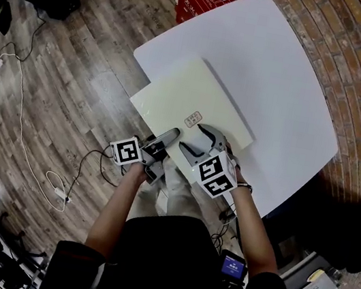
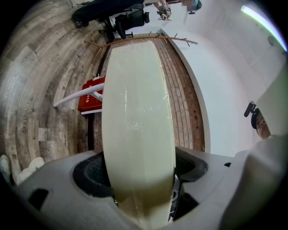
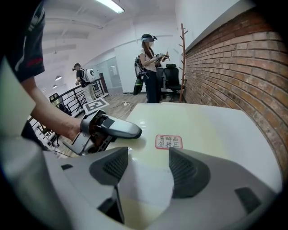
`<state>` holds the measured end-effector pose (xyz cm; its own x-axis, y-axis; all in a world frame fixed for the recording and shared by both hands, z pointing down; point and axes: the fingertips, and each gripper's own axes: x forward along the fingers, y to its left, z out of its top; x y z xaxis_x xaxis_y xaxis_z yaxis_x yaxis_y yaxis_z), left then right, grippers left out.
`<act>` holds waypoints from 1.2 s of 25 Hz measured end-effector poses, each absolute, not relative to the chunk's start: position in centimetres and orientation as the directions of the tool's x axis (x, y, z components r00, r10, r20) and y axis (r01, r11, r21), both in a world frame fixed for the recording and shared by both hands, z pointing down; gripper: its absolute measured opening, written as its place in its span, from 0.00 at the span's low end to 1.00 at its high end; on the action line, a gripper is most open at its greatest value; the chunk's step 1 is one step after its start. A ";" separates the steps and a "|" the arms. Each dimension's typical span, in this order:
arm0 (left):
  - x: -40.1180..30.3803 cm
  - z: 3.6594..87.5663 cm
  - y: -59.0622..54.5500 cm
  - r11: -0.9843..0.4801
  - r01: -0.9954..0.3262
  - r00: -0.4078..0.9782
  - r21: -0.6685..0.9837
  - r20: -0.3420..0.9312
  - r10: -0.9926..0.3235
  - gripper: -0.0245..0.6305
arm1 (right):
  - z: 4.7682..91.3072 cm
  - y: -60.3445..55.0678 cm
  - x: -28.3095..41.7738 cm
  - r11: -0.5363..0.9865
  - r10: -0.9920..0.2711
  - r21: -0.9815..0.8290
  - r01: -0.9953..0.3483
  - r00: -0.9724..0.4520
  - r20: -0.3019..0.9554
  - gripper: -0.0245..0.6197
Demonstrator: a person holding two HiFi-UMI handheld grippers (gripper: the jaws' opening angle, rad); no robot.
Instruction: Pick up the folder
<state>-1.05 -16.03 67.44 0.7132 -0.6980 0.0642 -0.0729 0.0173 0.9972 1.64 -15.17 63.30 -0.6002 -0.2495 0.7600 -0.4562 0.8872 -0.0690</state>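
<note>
On the white desk (image 1: 277, 67) lies the pale folder (image 1: 195, 98), overhanging the near edge. The left gripper (image 1: 170, 134) is clamped on the folder's near edge. Just beside it, the right gripper (image 1: 205, 132) has its jaws apart.

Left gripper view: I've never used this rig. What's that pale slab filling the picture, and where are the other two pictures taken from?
No robot here: a person holds tongs in each hand. The head view looks steeply down from their head; each gripper view rides on one pair of tongs. The slab is the pale folder, clamped at its near edge by the left tongs. It rests on the white table, partly past its edge. The right tongs stand open above the folder, near its red-printed label.
</note>
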 end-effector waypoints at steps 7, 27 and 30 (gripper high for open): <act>0.0 67.4 -16.2 0.023 -0.055 0.731 0.998 0.056 -0.680 0.60 | 63.4 -15.3 1.6 0.886 -0.248 -0.074 -0.457 -0.604 0.757 0.46; 1.2 67.3 -16.5 0.049 -0.004 0.727 0.999 0.036 -0.686 0.60 | 63.3 -15.4 1.6 0.883 -0.258 -0.066 -0.465 -0.597 0.760 0.46; 1.2 67.6 -16.5 0.041 -0.022 0.731 0.999 0.044 -0.681 0.60 | 63.3 -15.3 1.6 0.883 -0.258 -0.066 -0.465 -0.597 0.759 0.46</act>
<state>1.16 -16.49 67.56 0.7305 -0.6814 0.0444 -0.0220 0.0415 0.9989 1.61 -15.33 63.32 -0.5972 -0.2583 0.7594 -0.4655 0.8826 -0.0658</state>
